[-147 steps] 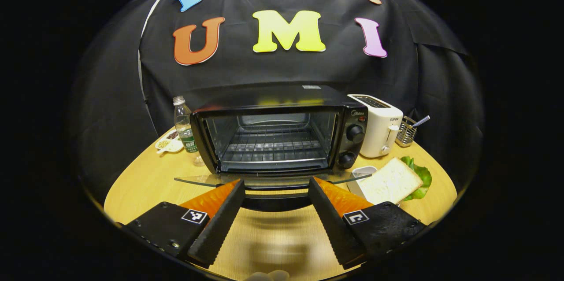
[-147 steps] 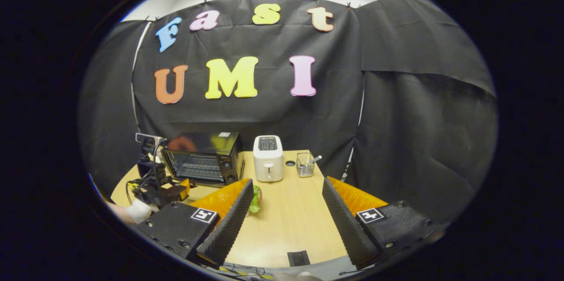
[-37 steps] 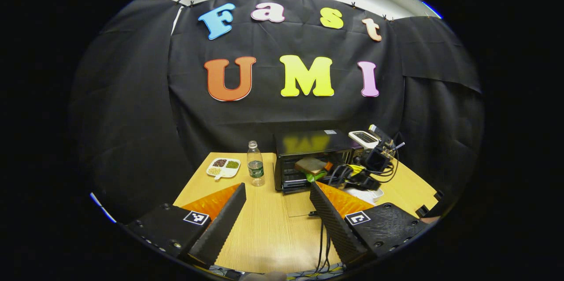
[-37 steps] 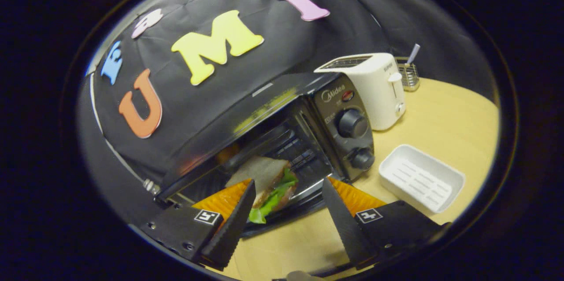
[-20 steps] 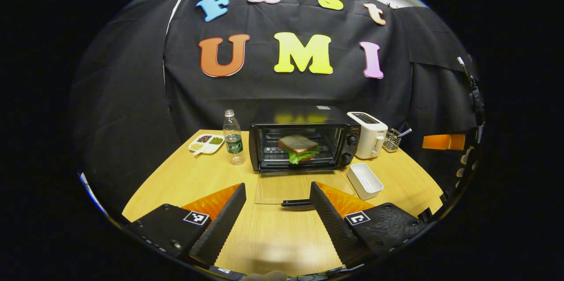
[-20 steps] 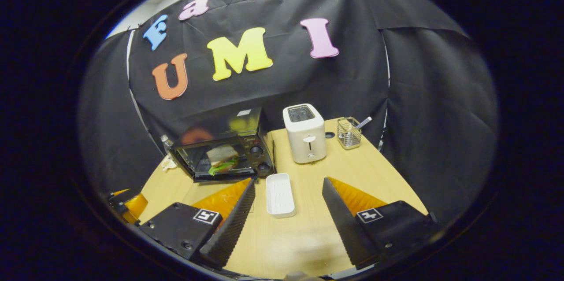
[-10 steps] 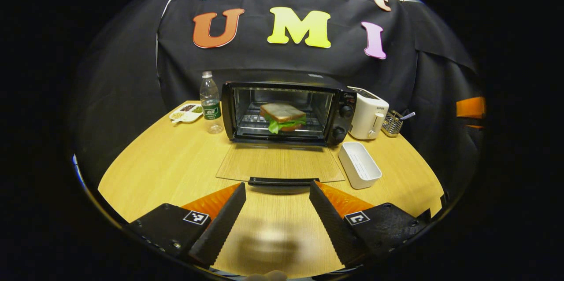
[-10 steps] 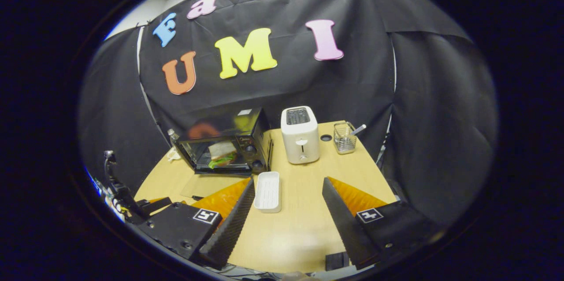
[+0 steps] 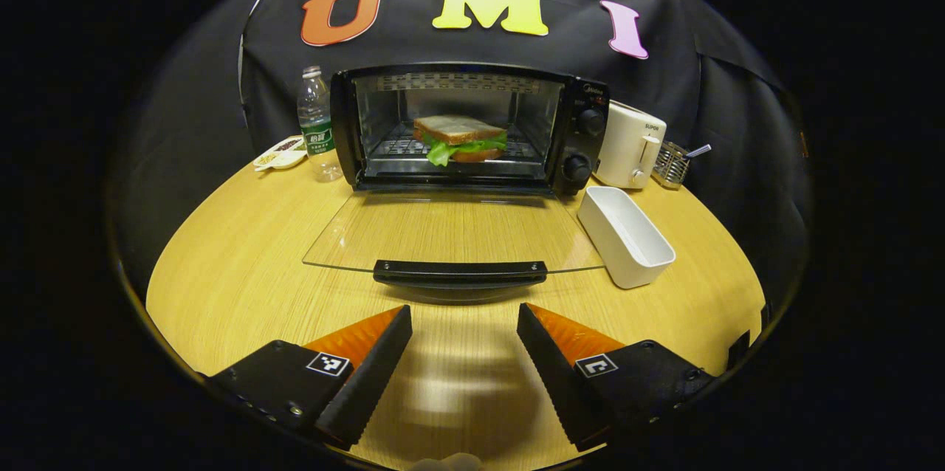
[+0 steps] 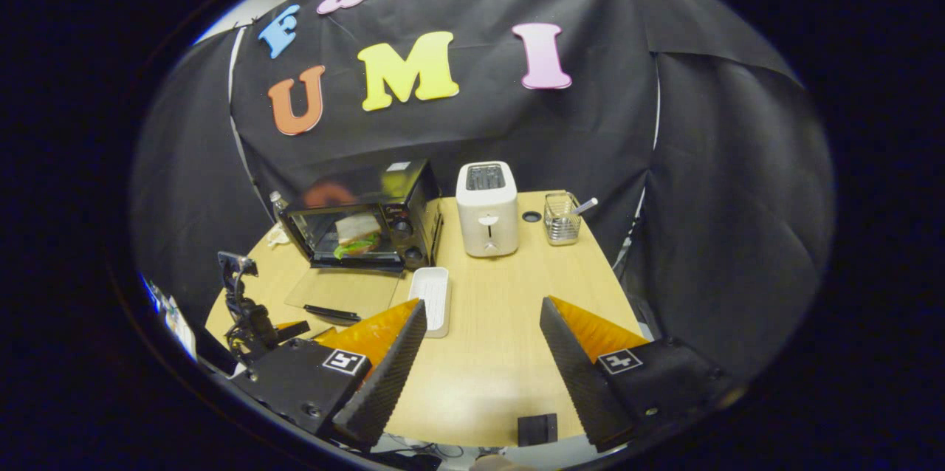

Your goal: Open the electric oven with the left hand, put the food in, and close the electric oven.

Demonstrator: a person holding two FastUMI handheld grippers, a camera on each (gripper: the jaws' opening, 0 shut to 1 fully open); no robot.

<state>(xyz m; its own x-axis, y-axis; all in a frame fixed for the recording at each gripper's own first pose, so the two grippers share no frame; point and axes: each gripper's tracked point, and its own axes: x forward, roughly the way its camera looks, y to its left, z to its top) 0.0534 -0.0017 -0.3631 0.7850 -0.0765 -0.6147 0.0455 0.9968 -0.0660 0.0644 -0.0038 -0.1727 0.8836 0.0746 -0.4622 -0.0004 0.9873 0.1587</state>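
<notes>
The oven door's handle (image 9: pixel 459 273) lay crosswise just beyond the left gripper (image 9: pixel 464 353), whose jaws stood wide and empty. The sandwich (image 9: pixel 459 137) sat inside the oven (image 9: pixel 583 139); the right gripper (image 10: pixel 481 360), also wide, hung farther off.

"SUPOR" on toaster (image 9: pixel 630 145)
</notes>
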